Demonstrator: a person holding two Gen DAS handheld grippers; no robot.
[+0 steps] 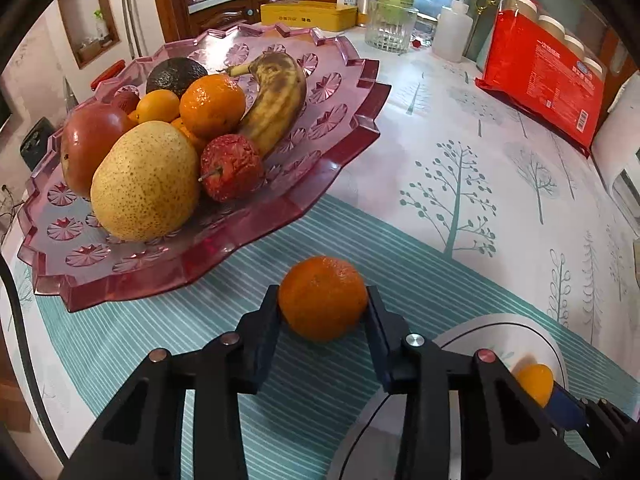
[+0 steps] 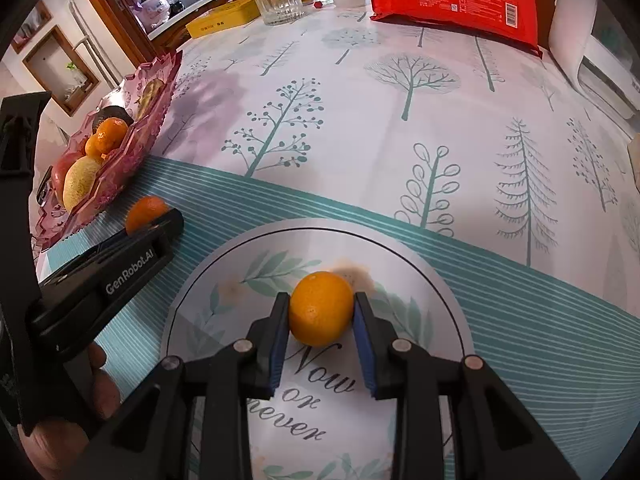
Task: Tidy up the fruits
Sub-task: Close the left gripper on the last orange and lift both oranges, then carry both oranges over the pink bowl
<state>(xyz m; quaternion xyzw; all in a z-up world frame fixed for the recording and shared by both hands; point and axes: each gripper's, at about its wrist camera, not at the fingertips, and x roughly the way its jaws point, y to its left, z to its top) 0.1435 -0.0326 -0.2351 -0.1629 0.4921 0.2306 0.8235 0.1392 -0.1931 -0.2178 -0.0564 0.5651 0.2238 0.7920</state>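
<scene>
My left gripper (image 1: 323, 307) is shut on a mandarin (image 1: 322, 297), low over the striped teal mat, just in front of the pink glass fruit plate (image 1: 344, 160). The plate holds a pear (image 1: 146, 180), an apple (image 1: 90, 140), a wrinkled red fruit (image 1: 232, 168), a banana (image 1: 276, 100), mandarins (image 1: 212, 104) and an avocado (image 1: 176, 74). My right gripper (image 2: 321, 312) is shut on a small orange (image 2: 321, 308) over the round white mat (image 2: 224, 292). The left gripper (image 2: 120, 256) and its mandarin (image 2: 146, 212) also show in the right wrist view.
At the table's back stand a glass jar (image 1: 390, 24), a yellow box (image 1: 308, 14), a white bottle (image 1: 452, 32) and a red package (image 1: 544, 84). A white appliance (image 2: 608, 80) sits at the right edge. The tree-print tablecloth (image 2: 360, 120) lies between.
</scene>
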